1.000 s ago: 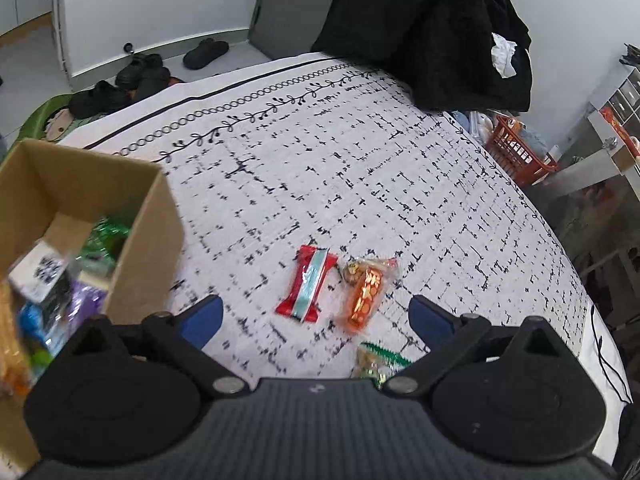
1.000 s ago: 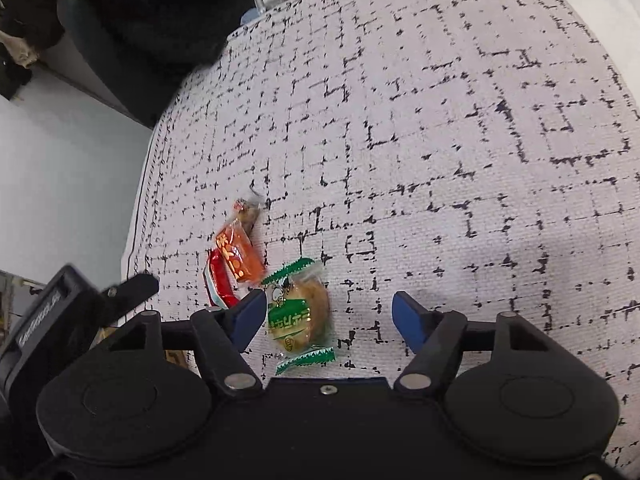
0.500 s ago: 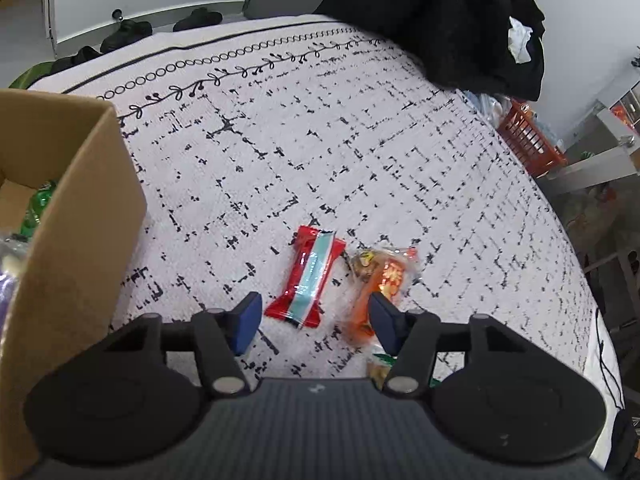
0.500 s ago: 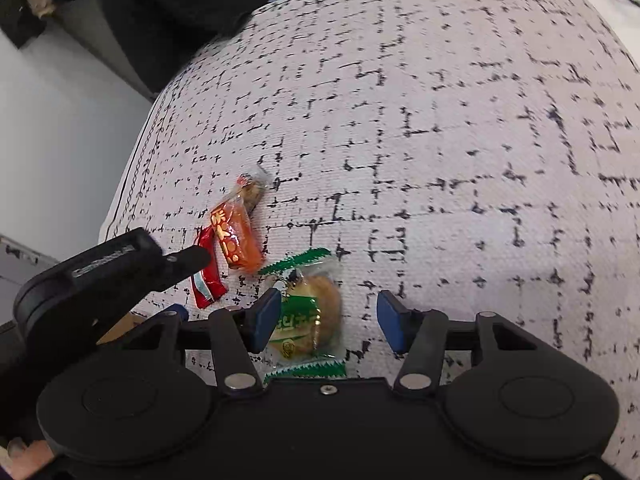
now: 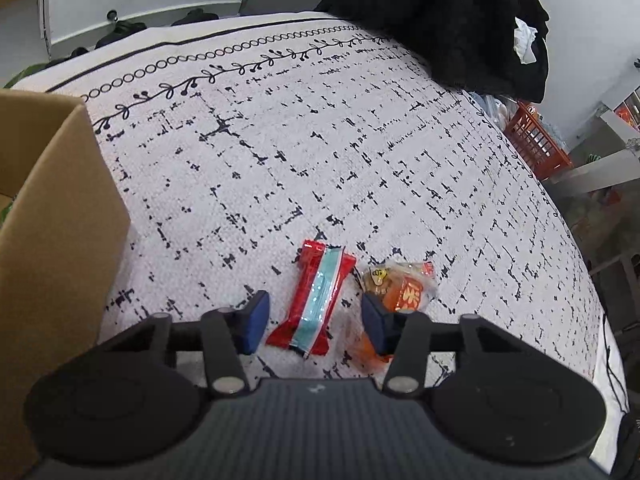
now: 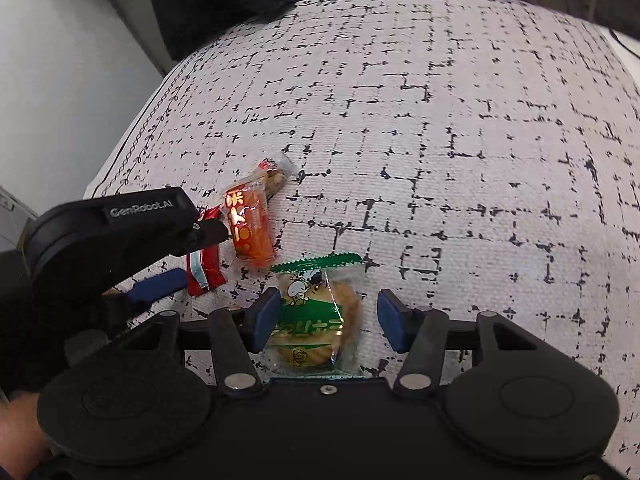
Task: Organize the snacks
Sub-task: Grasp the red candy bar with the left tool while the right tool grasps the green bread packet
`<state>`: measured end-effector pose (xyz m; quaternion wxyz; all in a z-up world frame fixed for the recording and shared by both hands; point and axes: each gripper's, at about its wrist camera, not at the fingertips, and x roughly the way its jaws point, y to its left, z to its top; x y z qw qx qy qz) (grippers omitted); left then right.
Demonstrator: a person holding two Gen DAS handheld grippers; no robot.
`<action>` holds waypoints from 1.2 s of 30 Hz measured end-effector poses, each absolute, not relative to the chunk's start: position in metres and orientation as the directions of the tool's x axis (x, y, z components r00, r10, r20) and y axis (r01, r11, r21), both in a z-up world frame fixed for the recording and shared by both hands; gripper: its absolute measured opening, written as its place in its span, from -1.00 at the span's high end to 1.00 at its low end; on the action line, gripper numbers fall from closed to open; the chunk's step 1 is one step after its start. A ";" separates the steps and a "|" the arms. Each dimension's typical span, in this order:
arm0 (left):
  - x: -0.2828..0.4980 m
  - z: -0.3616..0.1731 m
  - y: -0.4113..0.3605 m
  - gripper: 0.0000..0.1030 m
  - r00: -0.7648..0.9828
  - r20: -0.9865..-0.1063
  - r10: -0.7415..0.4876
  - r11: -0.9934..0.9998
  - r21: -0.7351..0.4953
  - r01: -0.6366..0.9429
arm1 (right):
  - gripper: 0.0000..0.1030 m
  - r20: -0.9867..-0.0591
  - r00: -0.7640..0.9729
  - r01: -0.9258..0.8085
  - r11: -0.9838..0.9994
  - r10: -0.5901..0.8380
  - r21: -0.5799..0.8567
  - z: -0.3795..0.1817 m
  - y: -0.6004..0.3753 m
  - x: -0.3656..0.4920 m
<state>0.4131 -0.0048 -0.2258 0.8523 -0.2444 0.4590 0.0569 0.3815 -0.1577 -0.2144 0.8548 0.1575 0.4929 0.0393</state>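
Both grippers are down over the snacks on the patterned bedspread (image 5: 320,152). The left gripper (image 5: 316,322) is closing around the red wrapper (image 5: 316,300), pads not touching it yet. The right gripper (image 6: 326,320) straddles the green cookie packet (image 6: 320,312), jaws apart, not squeezing. An orange packet (image 6: 248,228) lies between them, cardboard box (image 5: 52,240) far left.

Cloth (image 5: 320,152): I see coarse, matt woven fabric.
Red wrapper (image 5: 316,300): glossy foil-like plastic.
Orange packet (image 6: 250,224): shiny clear film.
Green-banded cookie pack (image 6: 320,320): slick transparent plastic.
Box (image 5: 52,240): at my nine o'clock, dull brown cardboard.
Left gripper (image 5: 312,320): matt black plastic, ribbed body.
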 end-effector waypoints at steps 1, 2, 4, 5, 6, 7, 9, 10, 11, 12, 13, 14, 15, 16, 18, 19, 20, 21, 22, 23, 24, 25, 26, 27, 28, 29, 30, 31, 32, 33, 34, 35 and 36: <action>0.414 -0.226 -0.005 0.29 0.570 -0.813 -0.121 0.881 -0.352 -0.315 | -0.04 -0.831 0.513 0.079 0.952 0.216 0.296 -0.214 -0.156 0.381; 0.414 -0.226 -0.006 0.37 0.562 -0.820 -0.110 0.891 -0.332 -0.310 | -0.04 -0.831 0.514 0.071 0.956 0.210 0.286 -0.214 -0.154 0.380; 0.413 -0.225 -0.006 0.55 0.556 -0.825 -0.096 0.901 -0.309 -0.303 | -0.02 -0.835 0.514 0.051 0.964 0.198 0.260 -0.213 -0.150 0.379; 0.413 -0.226 -0.006 0.59 0.551 -0.829 -0.097 0.902 -0.307 -0.304 | -0.01 -0.835 0.516 0.041 0.968 0.193 0.249 -0.212 -0.148 0.379; 0.411 -0.225 -0.005 0.61 0.548 -0.830 -0.105 0.898 -0.316 -0.307 | 0.02 -0.836 0.513 0.036 0.969 0.193 0.245 -0.211 -0.147 0.378; 0.409 -0.225 -0.004 0.62 0.544 -0.832 -0.109 0.895 -0.320 -0.309 | 0.06 -0.837 0.512 0.035 0.969 0.194 0.245 -0.211 -0.148 0.378; 0.404 -0.224 -0.003 0.62 0.537 -0.836 -0.113 0.891 -0.324 -0.317 | 0.14 -0.839 0.512 0.036 0.971 0.186 0.238 -0.209 -0.150 0.377; 0.401 -0.223 -0.003 0.62 0.532 -0.839 -0.116 0.889 -0.327 -0.321 | 0.14 -0.840 0.514 0.040 0.973 0.177 0.229 -0.208 -0.151 0.376; 0.399 -0.222 -0.003 0.62 0.527 -0.842 -0.120 0.887 -0.329 -0.324 | 0.14 -0.840 0.516 0.045 0.974 0.166 0.220 -0.208 -0.152 0.375; 0.396 -0.222 -0.004 0.62 0.522 -0.844 -0.123 0.886 -0.330 -0.325 | 0.14 -0.840 0.520 0.049 0.977 0.152 0.207 -0.207 -0.153 0.374; 0.394 -0.221 -0.006 0.62 0.516 -0.847 -0.126 0.887 -0.330 -0.324 | 0.14 -0.840 0.525 0.047 0.981 0.137 0.189 -0.206 -0.153 0.372; 0.392 -0.220 -0.008 0.62 0.512 -0.849 -0.129 0.889 -0.328 -0.320 | 0.14 -0.840 0.529 0.044 0.984 0.123 0.172 -0.205 -0.153 0.371; 0.390 -0.219 -0.009 0.62 0.508 -0.852 -0.130 0.892 -0.324 -0.315 | 0.14 -0.839 0.533 0.042 0.987 0.111 0.157 -0.204 -0.153 0.369; 0.388 -0.218 -0.011 0.62 0.502 -0.854 -0.134 0.894 -0.323 -0.310 | 0.13 -0.839 0.535 0.043 0.989 0.098 0.142 -0.203 -0.153 0.368; 0.385 -0.217 -0.013 0.62 0.496 -0.857 -0.141 0.895 -0.324 -0.305 | 0.13 -0.839 0.538 0.051 0.990 0.081 0.128 -0.201 -0.156 0.367; 0.384 -0.217 -0.013 0.62 0.495 -0.858 -0.139 0.896 -0.322 -0.305 | 0.13 -0.840 0.537 0.060 0.990 0.074 0.126 -0.201 -0.158 0.366; 0.383 -0.217 -0.013 0.62 0.493 -0.859 -0.136 0.897 -0.318 -0.307 | 0.13 -0.841 0.536 0.069 0.990 0.069 0.124 -0.200 -0.159 0.366; 0.383 -0.217 -0.012 0.61 0.490 -0.861 -0.132 0.897 -0.315 -0.311 | 0.09 -0.842 0.535 0.074 0.990 0.064 0.123 -0.199 -0.159 0.366; 0.384 -0.218 -0.012 0.57 0.485 -0.864 -0.134 0.894 -0.316 -0.317 | 0.00 -0.842 0.536 0.078 0.990 0.058 0.118 -0.198 -0.159 0.366; 0.384 -0.219 -0.011 0.54 0.480 -0.867 -0.130 0.892 -0.314 -0.325 | -0.04 -0.841 0.540 0.079 0.991 0.045 0.104 -0.197 -0.157 0.366; 0.385 -0.221 -0.010 0.53 0.480 -0.868 -0.131 0.890 -0.316 -0.329 | -0.08 -0.836 0.548 0.070 0.993 0.039 0.093 -0.197 -0.154 0.365; 0.385 -0.221 -0.010 0.53 0.486 -0.864 -0.130 0.889 -0.318 -0.329 | -0.09 -0.830 0.556 0.056 0.995 0.041 0.086 -0.196 -0.152 0.365; 0.385 -0.221 -0.010 0.51 0.492 -0.861 -0.128 0.889 -0.319 -0.328 | -0.09 -0.830 0.556 0.044 0.996 0.040 0.077 -0.196 -0.150 0.364; 0.386 -0.221 -0.010 0.48 0.492 -0.861 -0.125 0.889 -0.317 -0.329 | -0.10 -0.834 0.551 0.037 0.997 0.038 0.070 -0.197 -0.147 0.365; 0.387 -0.222 -0.010 0.46 0.491 -0.862 -0.126 0.888 -0.319 -0.330 | -0.10 -0.838 0.544 0.033 0.997 0.040 0.069 -0.199 -0.146 0.366; 0.388 -0.222 -0.011 0.45 0.491 -0.862 -0.127 0.887 -0.320 -0.332 | -0.11 -0.841 0.539 0.028 0.997 0.044 0.070 -0.201 -0.144 0.367; 0.388 -0.223 -0.011 0.45 0.492 -0.861 -0.125 0.888 -0.319 -0.332 | -0.12 -0.843 0.536 0.025 0.997 0.045 0.068 -0.203 -0.143 0.367; 0.388 -0.223 -0.012 0.45 0.494 -0.861 -0.123 0.890 -0.316 -0.330 | -0.12 -0.843 0.536 0.020 0.998 0.042 0.062 -0.204 -0.142 0.368; 0.389 -0.224 -0.013 0.45 0.494 -0.861 -0.121 0.892 -0.312 -0.327 | -0.12 -0.843 0.537 0.015 0.998 0.038 0.055 -0.204 -0.140 0.368; 0.389 -0.225 -0.013 0.45 0.493 -0.862 -0.119 0.893 -0.309 -0.326 | -0.12 -0.843 0.536 0.013 0.999 0.036 0.051 -0.205 -0.139 0.369; 0.390 -0.225 -0.014 0.44 0.491 -0.863 -0.118 0.895 -0.306 -0.324 | -0.08 -0.844 0.535 0.011 0.999 0.037 0.051 -0.205 -0.138 0.369; 0.390 -0.225 -0.014 0.44 0.490 -0.864 -0.116 0.898 -0.302 -0.319 | -0.08 -0.844 0.535 0.009 0.999 0.039 0.051 -0.205 -0.138 0.369; 0.390 -0.225 -0.015 0.44 0.491 -0.864 -0.113 0.901 -0.297 -0.315 | -0.08 -0.845 0.534 0.005 0.999 0.039 0.049 -0.206 -0.137 0.369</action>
